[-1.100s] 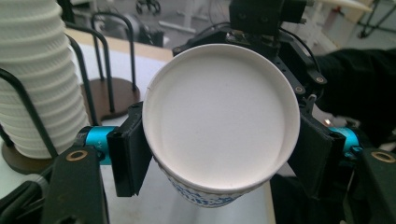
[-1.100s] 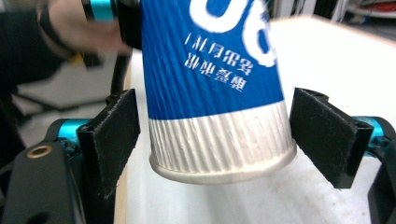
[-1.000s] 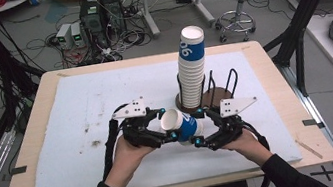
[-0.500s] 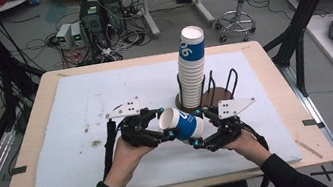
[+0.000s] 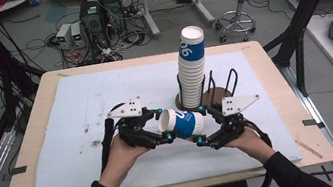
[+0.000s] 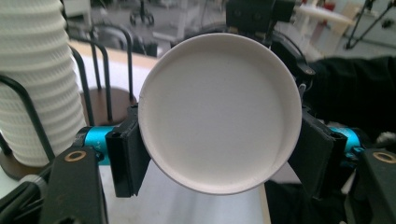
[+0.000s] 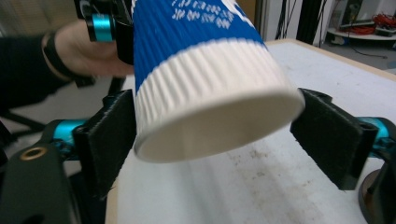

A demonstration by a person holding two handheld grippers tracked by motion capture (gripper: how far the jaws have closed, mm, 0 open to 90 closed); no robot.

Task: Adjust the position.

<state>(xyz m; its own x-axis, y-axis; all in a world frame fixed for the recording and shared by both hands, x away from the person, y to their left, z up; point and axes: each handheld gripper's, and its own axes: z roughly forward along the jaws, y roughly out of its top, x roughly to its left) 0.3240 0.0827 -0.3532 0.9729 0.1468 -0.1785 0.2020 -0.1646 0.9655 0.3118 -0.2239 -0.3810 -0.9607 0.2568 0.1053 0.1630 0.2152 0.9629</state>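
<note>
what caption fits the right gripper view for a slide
Right gripper open around the base of a blue-and-white paper cup held by the left gripper.

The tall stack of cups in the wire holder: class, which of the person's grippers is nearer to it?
Right. The right gripper sits just in front of the cup stack, by the holder; the left gripper is further off to the stack's left, gripping the blue-and-white cup.

Just behind the held cup [image 5: 183, 123] the cup stack [image 5: 192, 69] and its wire rack [image 5: 221, 85] block the way; left of the stack the tabletop [image 5: 80, 102] lies open.
</note>
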